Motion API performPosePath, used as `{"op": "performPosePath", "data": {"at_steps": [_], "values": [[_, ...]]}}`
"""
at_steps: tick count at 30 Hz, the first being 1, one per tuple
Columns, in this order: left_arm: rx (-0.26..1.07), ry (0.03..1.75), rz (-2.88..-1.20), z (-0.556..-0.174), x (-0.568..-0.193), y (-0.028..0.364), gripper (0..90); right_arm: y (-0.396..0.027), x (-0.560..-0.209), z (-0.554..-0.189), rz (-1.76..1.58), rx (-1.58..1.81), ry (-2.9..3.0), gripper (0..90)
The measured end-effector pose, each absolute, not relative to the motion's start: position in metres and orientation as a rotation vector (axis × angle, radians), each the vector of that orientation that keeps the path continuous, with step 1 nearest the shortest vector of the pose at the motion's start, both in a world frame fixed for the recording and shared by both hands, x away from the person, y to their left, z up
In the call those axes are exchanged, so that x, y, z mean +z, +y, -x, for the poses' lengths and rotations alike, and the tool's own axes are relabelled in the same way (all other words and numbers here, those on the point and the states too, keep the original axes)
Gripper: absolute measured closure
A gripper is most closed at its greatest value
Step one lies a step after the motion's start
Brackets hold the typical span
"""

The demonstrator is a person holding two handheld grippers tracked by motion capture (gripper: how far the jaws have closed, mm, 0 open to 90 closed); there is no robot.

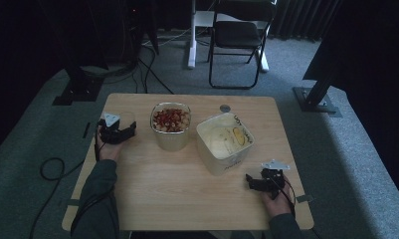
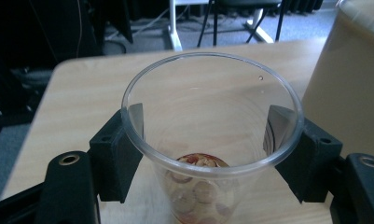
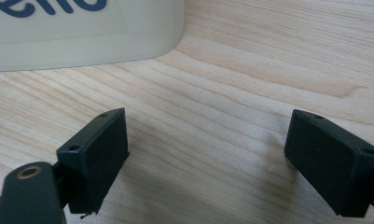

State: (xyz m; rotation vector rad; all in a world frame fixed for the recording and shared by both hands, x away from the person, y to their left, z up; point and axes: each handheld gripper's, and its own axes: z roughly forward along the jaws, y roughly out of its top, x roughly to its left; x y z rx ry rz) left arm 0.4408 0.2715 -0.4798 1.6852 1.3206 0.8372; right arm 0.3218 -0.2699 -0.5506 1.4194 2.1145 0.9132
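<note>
Presently noted at the desk [image 1: 187,199]: 2 hand-held grippers, 3 vessels.

Left gripper [image 2: 205,140]: jaws set on 2 opposite sides of a clear plastic cup [image 2: 142,140], just under the rim, pads lying against the wall. Judged a clamp on the cup, light rather than crushing, since the rim keeps its round shape. Cup upright, near the desk's left edge, just left of the clear container [image 1: 170,139]. Holds only a thin layer of reddish round pieces [image 2: 198,189] at the bottom. Grip placed high on the wall, most likely to keep the cup level and the mouth free for filling or pouring.

Clear container: standing at mid-desk, filled to near the top with a red and pale mix [image 1: 171,119]. Likely source of the pieces in the cup, hence the cup kept close beside it.

White tub [image 1: 227,159]: right of the container, apart from it, open top, pale inside.

Right gripper [image 1: 251,181]: low over the desk's right front, near the tub's corner. Jaws wide apart, nothing between them but bare wood. Judged parked in reserve, close enough to steady the tub [image 3: 82,42] if required.
</note>
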Motion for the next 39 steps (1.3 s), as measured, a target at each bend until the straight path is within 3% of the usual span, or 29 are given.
{"op": "performPosePath", "data": {"at_steps": [25, 39], "values": [[0.980, 1.030, -1.767, -0.448, -0.343, 0.227, 29.8, -0.270, -0.551, -0.322, -1.420, 0.913, 2.114, 12.9], [1.235, 0.909, -2.004, -0.449, -0.325, 0.193, 30.0, -0.270, -0.551, -0.321, -1.417, 0.913, 2.116, 13.0]]}}
